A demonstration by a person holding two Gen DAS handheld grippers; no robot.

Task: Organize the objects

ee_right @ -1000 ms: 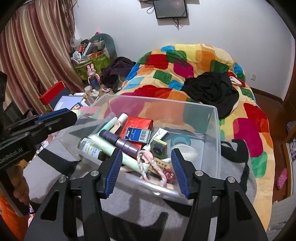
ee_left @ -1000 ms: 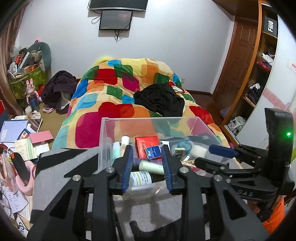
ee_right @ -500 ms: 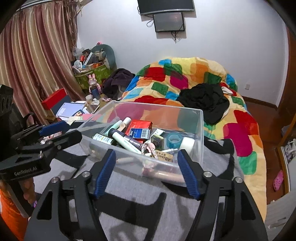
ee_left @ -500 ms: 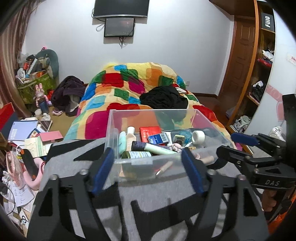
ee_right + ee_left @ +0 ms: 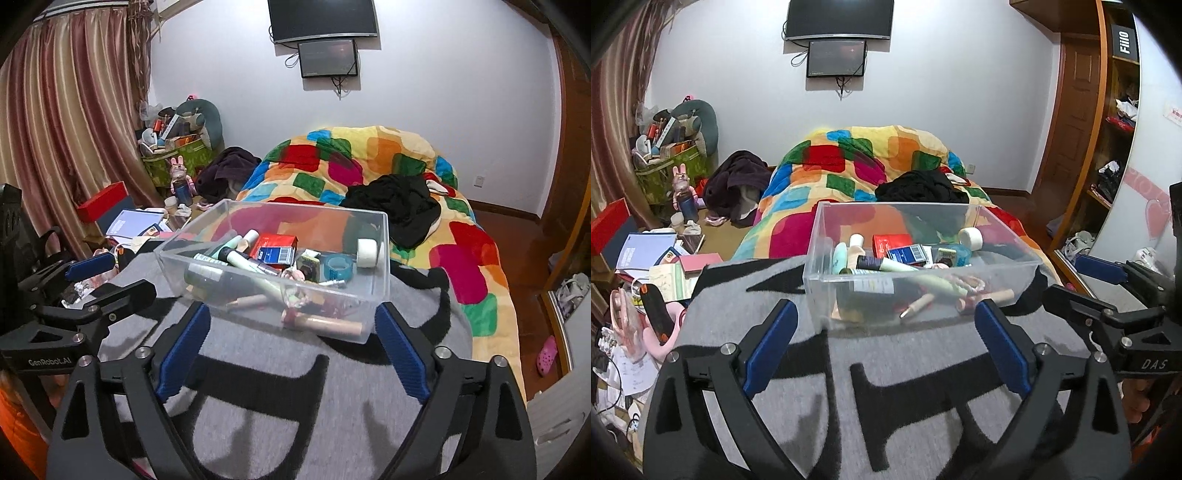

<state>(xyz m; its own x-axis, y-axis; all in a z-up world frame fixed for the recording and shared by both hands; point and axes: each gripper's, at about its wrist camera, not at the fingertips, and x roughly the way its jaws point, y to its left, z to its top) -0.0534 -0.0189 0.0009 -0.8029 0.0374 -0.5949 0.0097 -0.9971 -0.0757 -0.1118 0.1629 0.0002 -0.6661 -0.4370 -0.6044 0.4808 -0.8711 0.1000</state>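
Clear bin point(image 5: 827, 258) holds tubes, red box point(image 5: 891, 242), tape roll point(image 5: 339, 266) at 3 o'clock; left gripper point(image 5: 884, 345) and right gripper point(image 5: 291, 349) both spread wide, empty.

Even indoor light cast from overhead, soft shadows thrown beneath each claw, strong fisheye bending and dark vignetting seen at edges, mild blur noted throughout

Clear bin point(image 5: 827, 258) blocks ahead; grey blanket point(image 5: 916, 369) before it lies bare.
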